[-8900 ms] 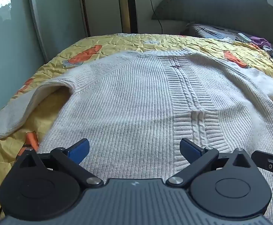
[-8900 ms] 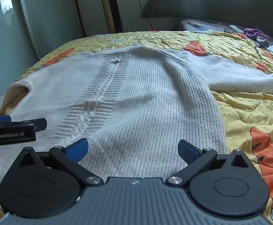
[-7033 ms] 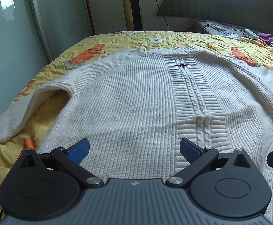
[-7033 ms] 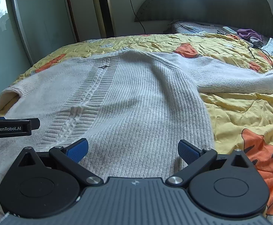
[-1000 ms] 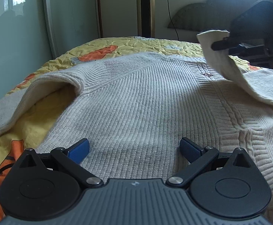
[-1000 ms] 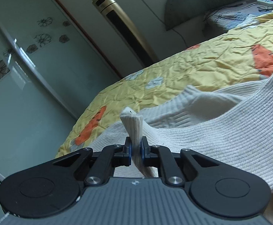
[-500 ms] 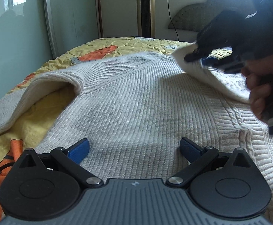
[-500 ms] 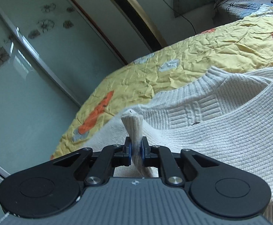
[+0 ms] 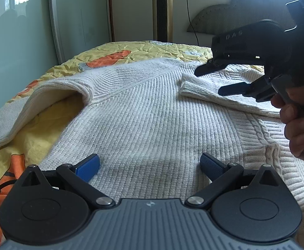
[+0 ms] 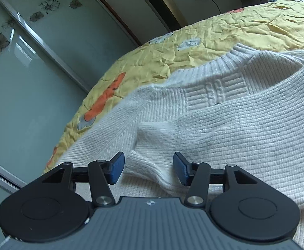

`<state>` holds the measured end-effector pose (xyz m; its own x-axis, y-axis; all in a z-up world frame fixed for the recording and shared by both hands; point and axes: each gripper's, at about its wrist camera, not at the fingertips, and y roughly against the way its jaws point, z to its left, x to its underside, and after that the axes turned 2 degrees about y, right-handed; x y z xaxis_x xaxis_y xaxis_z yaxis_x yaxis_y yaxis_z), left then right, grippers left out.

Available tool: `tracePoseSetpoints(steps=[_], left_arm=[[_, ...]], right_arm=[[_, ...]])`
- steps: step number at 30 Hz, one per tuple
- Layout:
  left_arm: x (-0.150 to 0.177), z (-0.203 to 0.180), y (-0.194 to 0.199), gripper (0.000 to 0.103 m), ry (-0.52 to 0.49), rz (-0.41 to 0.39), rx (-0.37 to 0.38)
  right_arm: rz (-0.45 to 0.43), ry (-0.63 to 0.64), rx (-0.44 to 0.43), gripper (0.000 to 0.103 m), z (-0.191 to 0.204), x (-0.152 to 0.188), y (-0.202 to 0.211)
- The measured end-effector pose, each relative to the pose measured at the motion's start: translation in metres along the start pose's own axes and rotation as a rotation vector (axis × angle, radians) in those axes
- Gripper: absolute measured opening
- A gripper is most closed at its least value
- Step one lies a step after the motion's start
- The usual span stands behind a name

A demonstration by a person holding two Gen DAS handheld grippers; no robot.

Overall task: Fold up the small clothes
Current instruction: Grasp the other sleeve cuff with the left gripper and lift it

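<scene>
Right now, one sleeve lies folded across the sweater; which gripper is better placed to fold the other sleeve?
Probably left. The open left gripper sits beside the outstretched cream knitted sleeve; the open right gripper hovers over the folded cuff.

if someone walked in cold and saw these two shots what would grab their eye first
A big cream knit sweater spread front-up over a yellow bedspread with orange prints fills both views. One sleeve lies folded across its chest, and the right gripper hangs open just over the cuff, a hand on its handle. The left gripper is open too, low over the sweater's near part.
</scene>
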<state>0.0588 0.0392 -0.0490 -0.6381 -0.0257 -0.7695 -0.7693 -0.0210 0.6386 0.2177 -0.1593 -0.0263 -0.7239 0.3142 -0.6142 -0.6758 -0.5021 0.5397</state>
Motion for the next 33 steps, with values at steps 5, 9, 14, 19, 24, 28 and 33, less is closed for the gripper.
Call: tracePoseSetpoints(steps=[5, 9, 14, 19, 24, 28, 33], left_arm=[[-0.004, 0.022, 0.015, 0.103, 0.093, 0.008, 0.030], [-0.013, 0.058, 0.033, 0.103, 0.184, -0.026, -0.022], [-0.019, 0.135, 0.044, 0.103, 0.422, -0.032, -0.086], [-0.004, 0.212, 0.049, 0.103, 0.710, -0.024, -0.126], [0.011, 0.264, 0.053, 0.103, 0.849, -0.017, -0.177], [0.018, 0.294, 0.056, 0.103, 0.932, -0.026, -0.151], [0.020, 0.318, 0.045, 0.103, 1.027, -0.008, -0.026]], right_arm=[[0.032, 0.066, -0.017, 0.063, 0.017, 0.004, 0.000], [0.051, 0.153, 0.068, 0.063, 0.027, 0.009, -0.006], [0.017, 0.290, 0.086, 0.061, 0.062, 0.020, -0.001], [-0.014, 0.686, 0.038, 0.065, 0.137, 0.060, 0.000], [-0.077, 1.132, -0.043, 0.066, 0.206, 0.122, -0.004], [-0.122, 1.393, -0.052, 0.066, 0.246, 0.166, -0.017], [-0.106, 1.542, -0.098, 0.063, 0.277, 0.195, -0.039]])
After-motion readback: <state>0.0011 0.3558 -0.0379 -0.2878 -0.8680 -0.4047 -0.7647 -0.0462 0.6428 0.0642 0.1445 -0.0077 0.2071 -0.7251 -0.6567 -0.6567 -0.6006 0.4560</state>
